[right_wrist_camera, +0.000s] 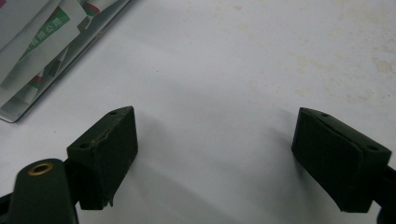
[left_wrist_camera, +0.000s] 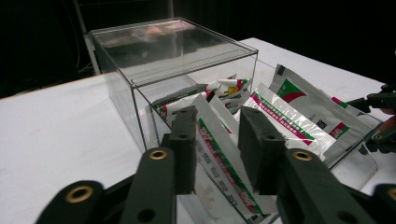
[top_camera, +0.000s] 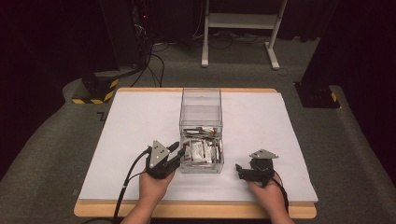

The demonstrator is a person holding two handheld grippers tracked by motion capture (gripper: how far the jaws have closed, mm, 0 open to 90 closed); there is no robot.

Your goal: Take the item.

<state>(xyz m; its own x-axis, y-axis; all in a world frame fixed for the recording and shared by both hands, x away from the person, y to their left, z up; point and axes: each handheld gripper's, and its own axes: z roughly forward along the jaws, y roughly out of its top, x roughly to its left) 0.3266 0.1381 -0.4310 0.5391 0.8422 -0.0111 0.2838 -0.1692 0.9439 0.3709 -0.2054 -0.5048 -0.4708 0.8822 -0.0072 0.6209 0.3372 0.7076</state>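
The clear box (top_camera: 201, 130) stands upright at the middle of the white table (top_camera: 140, 140), its open top toward the person; white sachets (top_camera: 201, 150) with red and green print lie crowded in its near, lower half, the far half bare; in the left gripper view the sachets (left_wrist_camera: 299, 123) lean against one another inside the clear walls (left_wrist_camera: 187, 70), some poking past the rim. The left gripper (top_camera: 173, 151) sits at nine o'clock of the box's near end, just beside its wall; its jaws stand partly spread, and one sachet (left_wrist_camera: 219, 154) shows in the gap between them behind the wall, though whether the pads (left_wrist_camera: 187, 140) press on it I cannot tell. The right gripper (top_camera: 240, 171) rests at four o'clock of the box, apart from it; in the right gripper view (right_wrist_camera: 215, 154) its jaws stand wide over bare table, a corner of the box (right_wrist_camera: 28, 56) at ten o'clock.
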